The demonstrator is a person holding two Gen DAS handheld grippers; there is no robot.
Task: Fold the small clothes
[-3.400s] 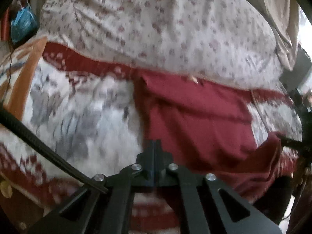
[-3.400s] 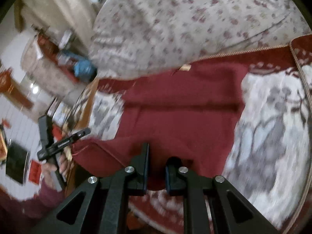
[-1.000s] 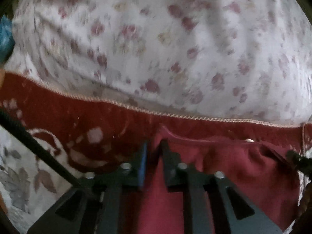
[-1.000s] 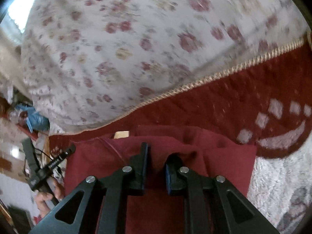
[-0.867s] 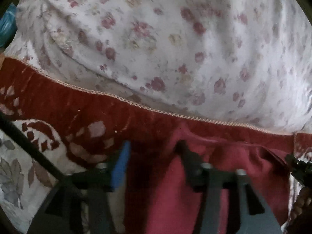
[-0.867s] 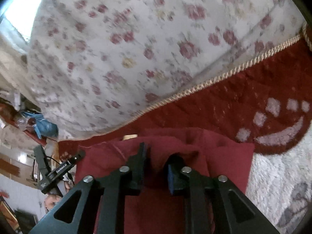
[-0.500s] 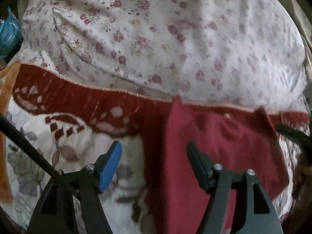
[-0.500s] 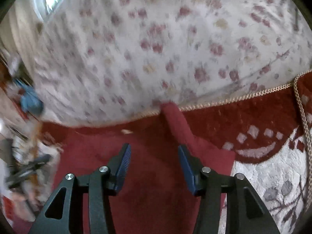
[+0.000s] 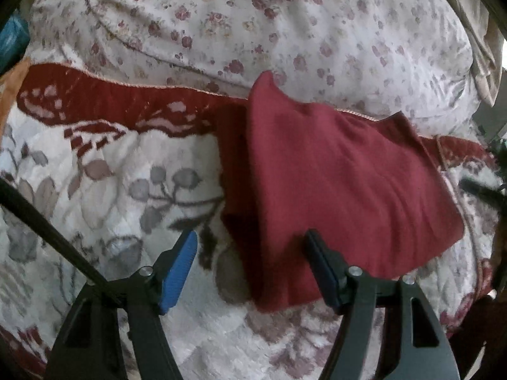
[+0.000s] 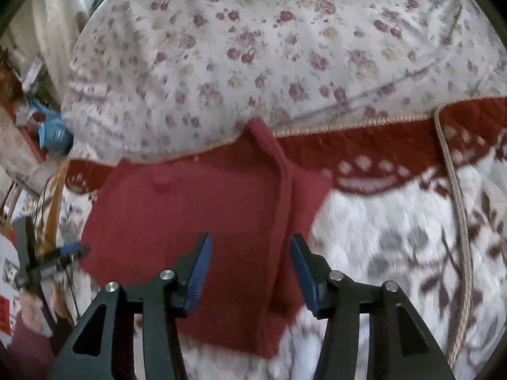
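Note:
A dark red garment [image 9: 332, 183] lies folded over on a patterned blanket, its far corners reaching the floral pillow. It also shows in the right wrist view [image 10: 202, 209], with a seam ridge running down its right part. My left gripper [image 9: 250, 266] is open and empty, hovering over the garment's near left edge. My right gripper [image 10: 250, 266] is open and empty, just above the garment's near right part. The left gripper also shows small at the left edge of the right wrist view [image 10: 63, 250].
A white and red patterned blanket [image 9: 111, 174] covers the bed. A large floral pillow [image 9: 253, 25] lies behind the garment; it also shows in the right wrist view [image 10: 285, 41]. A braided cord [image 10: 456, 209] runs down the blanket at right. Clutter and a blue bag [image 10: 52, 133] sit at far left.
Both grippers carried the garment's near edge up to its far edge, then opened and let go. They have since pulled back toward me and the garment lies folded.

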